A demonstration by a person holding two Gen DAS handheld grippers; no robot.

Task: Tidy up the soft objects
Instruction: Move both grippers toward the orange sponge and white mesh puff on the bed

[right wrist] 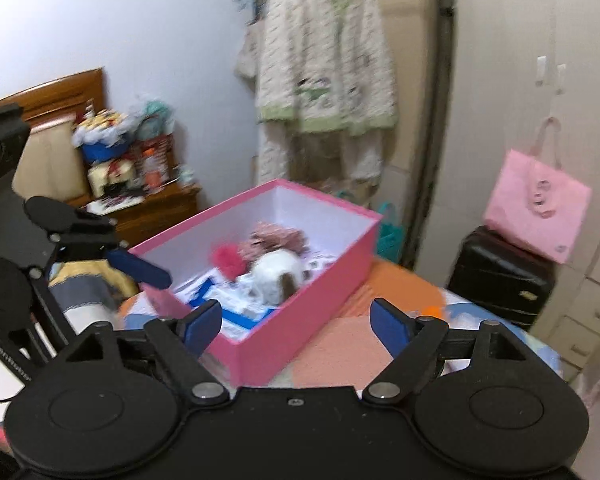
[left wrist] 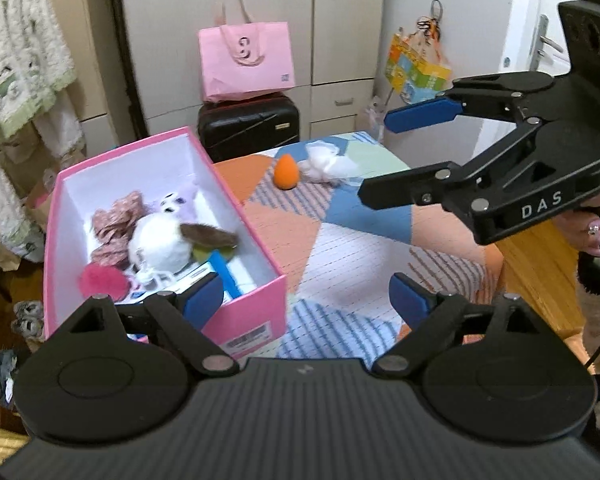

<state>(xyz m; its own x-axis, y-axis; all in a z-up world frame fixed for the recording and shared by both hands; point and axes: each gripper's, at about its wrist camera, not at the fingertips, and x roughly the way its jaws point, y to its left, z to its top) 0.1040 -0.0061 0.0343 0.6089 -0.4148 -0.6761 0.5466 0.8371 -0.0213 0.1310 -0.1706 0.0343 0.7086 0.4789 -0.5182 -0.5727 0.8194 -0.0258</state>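
Note:
A pink box (left wrist: 256, 308) stands open on the patchwork bedspread (left wrist: 340, 248). In it lie a white plush with a brown ear (left wrist: 160, 244), a floral fabric piece (left wrist: 116, 220) and a red pompom (left wrist: 100, 278). Beyond it on the spread sit an orange egg-shaped sponge (left wrist: 286, 172) and a white fluffy wad (left wrist: 328, 162). My left gripper (left wrist: 306, 298) is open and empty at the box's near right corner. My right gripper (left wrist: 380, 156) hangs open and empty to the right, above the spread. In the right wrist view the right gripper (right wrist: 296, 320) faces the box (right wrist: 300, 320) and the plush (right wrist: 276, 276).
A black suitcase (left wrist: 248, 128) with a pink tote bag (left wrist: 246, 60) on top stands behind the bed by the wardrobe. Pyjamas (right wrist: 320, 72) hang on the left wall near a cluttered nightstand (right wrist: 156, 208). A hand (left wrist: 596, 232) holds the right gripper beyond the bed's wooden edge (left wrist: 540, 280).

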